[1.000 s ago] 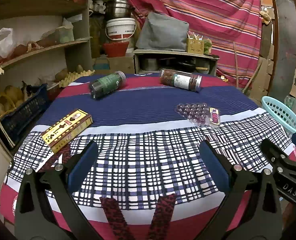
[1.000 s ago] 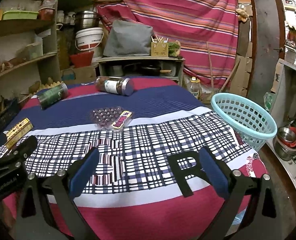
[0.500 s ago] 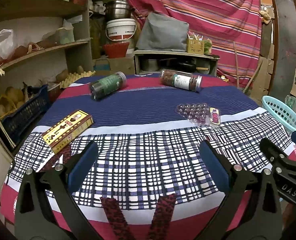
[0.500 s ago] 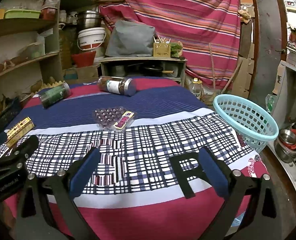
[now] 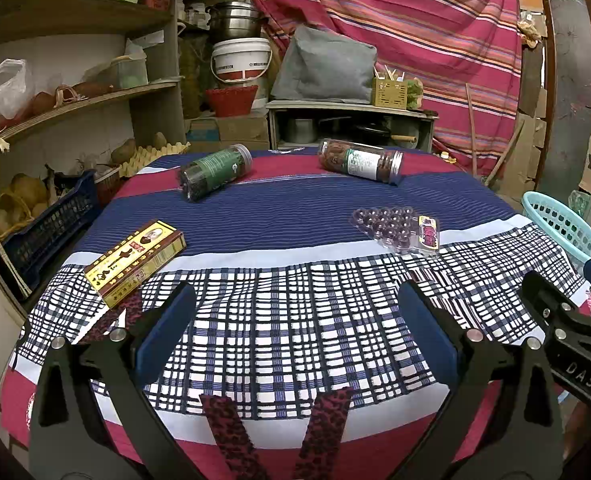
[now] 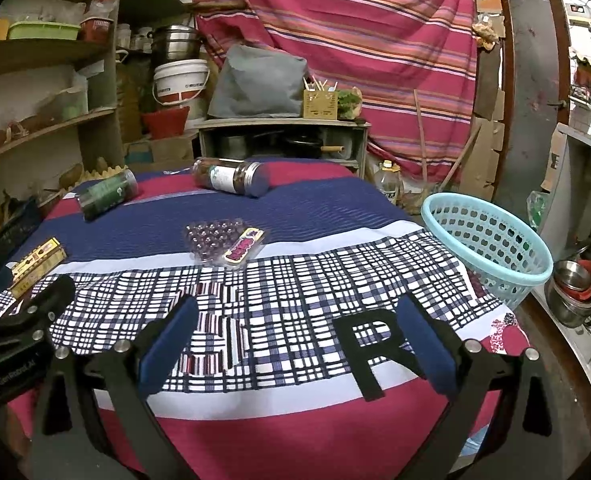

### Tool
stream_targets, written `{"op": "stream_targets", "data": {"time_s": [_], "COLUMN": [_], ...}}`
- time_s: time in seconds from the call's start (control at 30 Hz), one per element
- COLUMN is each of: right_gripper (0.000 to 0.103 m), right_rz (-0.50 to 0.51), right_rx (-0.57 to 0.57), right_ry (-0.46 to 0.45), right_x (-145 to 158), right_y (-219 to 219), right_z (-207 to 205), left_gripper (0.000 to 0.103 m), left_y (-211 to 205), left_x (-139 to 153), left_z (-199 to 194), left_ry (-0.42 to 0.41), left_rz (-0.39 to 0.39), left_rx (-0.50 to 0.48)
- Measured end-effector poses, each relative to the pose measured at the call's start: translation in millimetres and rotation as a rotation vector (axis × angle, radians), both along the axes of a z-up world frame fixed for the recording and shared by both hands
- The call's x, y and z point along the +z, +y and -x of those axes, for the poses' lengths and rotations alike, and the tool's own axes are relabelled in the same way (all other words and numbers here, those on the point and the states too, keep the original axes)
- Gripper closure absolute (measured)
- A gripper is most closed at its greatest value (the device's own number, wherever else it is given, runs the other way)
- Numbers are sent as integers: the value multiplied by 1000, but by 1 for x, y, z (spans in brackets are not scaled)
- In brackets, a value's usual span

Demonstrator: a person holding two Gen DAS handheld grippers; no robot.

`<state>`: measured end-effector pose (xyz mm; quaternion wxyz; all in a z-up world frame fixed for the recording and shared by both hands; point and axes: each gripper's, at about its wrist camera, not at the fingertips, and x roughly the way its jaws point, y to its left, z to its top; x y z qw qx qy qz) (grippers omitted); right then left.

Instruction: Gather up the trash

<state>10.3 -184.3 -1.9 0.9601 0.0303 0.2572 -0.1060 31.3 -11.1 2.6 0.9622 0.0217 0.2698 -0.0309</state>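
Observation:
Four pieces of trash lie on the cloth-covered table (image 5: pixel 295 208): a yellow box (image 5: pixel 135 262) at the left, a green-label jar (image 5: pixel 214 172) on its side at the back left, a brown-filled jar (image 5: pixel 360 163) on its side at the back, and a clear blister tray (image 5: pixel 397 229) with a pink label in the middle. A light blue basket (image 6: pixel 489 244) sits off the table's right edge. My left gripper (image 5: pixel 295 330) hovers open over the near edge, empty. My right gripper (image 6: pixel 291 336) is open and empty beside it; the blister tray (image 6: pixel 225 242) lies ahead of it.
Shelves (image 5: pixel 75 100) with bags, potatoes and a blue crate line the left wall. A low cabinet (image 5: pixel 347 124) with a grey cushion and a white bucket (image 5: pixel 241 60) stands behind the table. Steel pots (image 6: pixel 575 288) sit on the floor at the right.
The right wrist view has shifted slightly rightward across the frames, as if that gripper drifted a little left. The left gripper is almost still. Both stay open and nothing on the table has moved.

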Motion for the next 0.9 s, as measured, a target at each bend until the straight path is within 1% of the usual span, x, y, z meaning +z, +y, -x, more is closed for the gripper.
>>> {"op": "stream_targets", "data": {"time_s": [0.9], "right_gripper": [6], "right_rz": [4], "right_rx": [-3], "right_ry": [-13], "right_x": [2], "right_y": [-3], "right_z": [1], "left_gripper": [5], "left_y": [1], "left_x": [2], "left_z": [1], "left_ry": [-4], "left_rz": [5], "left_rx": [0]}}
